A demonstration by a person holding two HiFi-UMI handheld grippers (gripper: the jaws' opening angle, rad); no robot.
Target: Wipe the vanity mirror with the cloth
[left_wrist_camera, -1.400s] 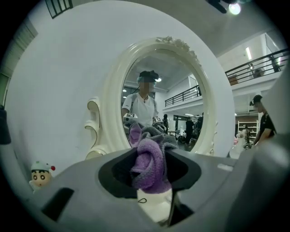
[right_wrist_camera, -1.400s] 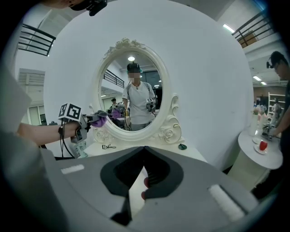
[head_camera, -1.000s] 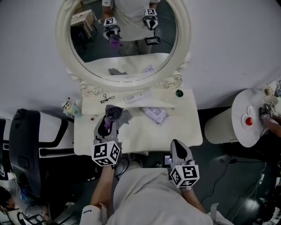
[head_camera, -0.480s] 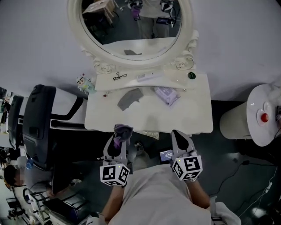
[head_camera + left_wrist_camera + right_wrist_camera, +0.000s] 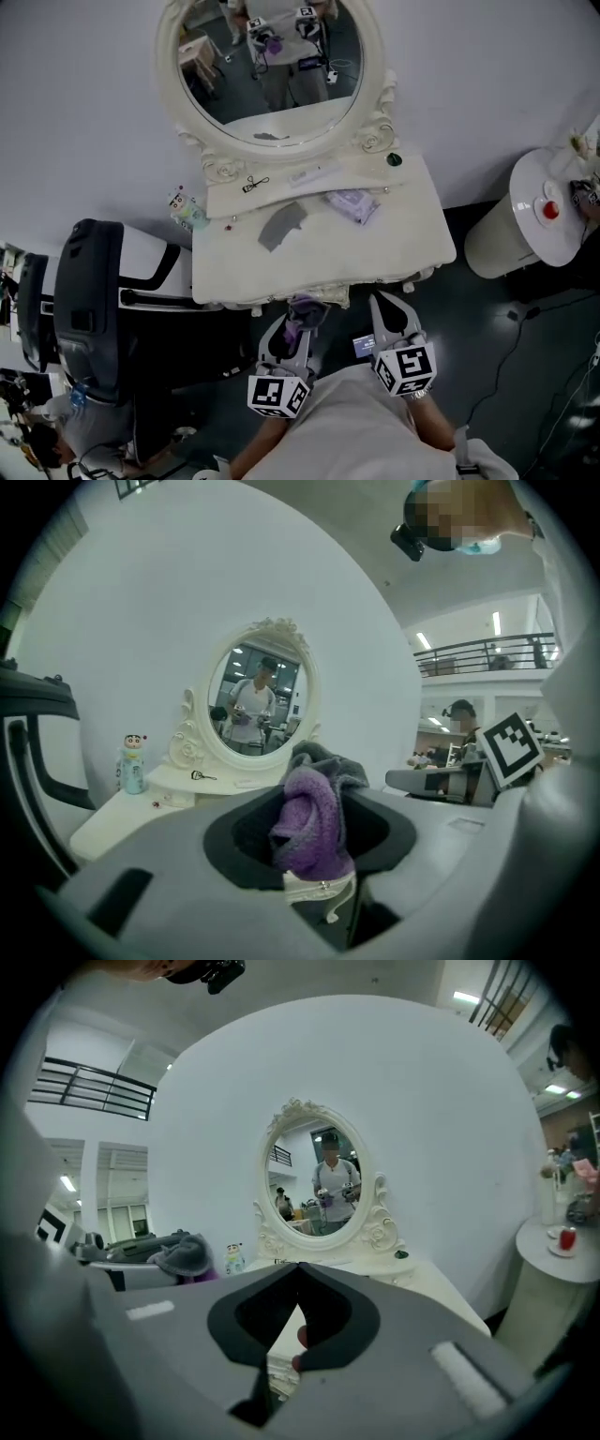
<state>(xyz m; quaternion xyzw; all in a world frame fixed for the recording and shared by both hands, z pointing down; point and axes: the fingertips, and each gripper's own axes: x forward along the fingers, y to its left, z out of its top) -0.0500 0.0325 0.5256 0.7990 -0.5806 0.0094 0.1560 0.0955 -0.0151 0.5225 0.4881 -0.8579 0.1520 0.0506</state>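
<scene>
Your left gripper (image 5: pixel 300 319) has its jaws clamped on the purple cloth (image 5: pixel 314 822), just off the table's (image 5: pixel 394 244) front edge. Your right gripper's (image 5: pixel 384 305) jaws meet, empty. The vanity mirror (image 5: pixel 272 84) stands at the back edge.

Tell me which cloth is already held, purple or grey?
The purple cloth, clamped in the left claw; the grey cloth lies loose on the vanity top.
</scene>
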